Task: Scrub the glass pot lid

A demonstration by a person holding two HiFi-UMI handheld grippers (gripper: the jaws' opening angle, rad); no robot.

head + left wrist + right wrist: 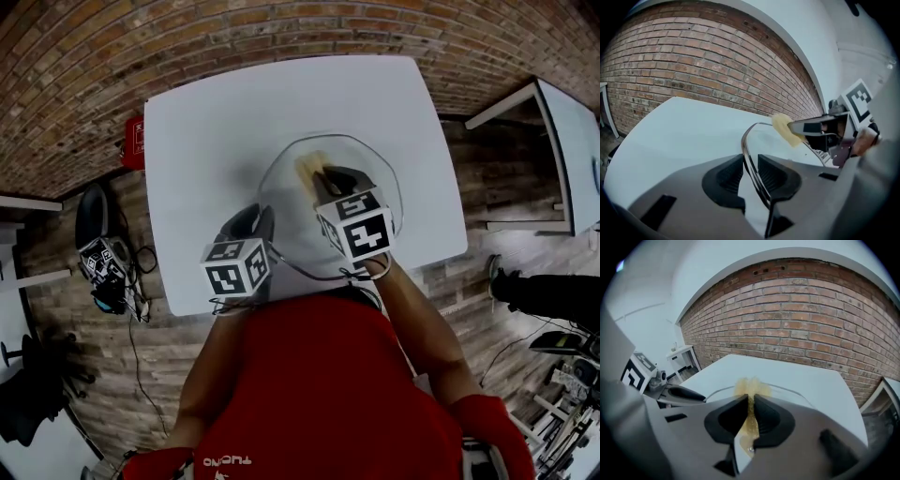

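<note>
Gripped lid (286,202) by its near rim in left gripper's (750,165) fingers; pinched yellow sponge (751,386) in right gripper's (751,411) narrow fingers, over the glass. Needed, likely, a steady rim hold, sponge pressed flat, overlapping strokes, eased near the edge to avoid twisting the lid loose. Looked clear, round, metal-rimmed, over tabletop (216,122) near side; far edge resting or not, unclear.

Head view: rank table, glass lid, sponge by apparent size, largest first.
1. table
2. glass lid, clearly smaller than the table
3. sponge, smallest by far
</note>
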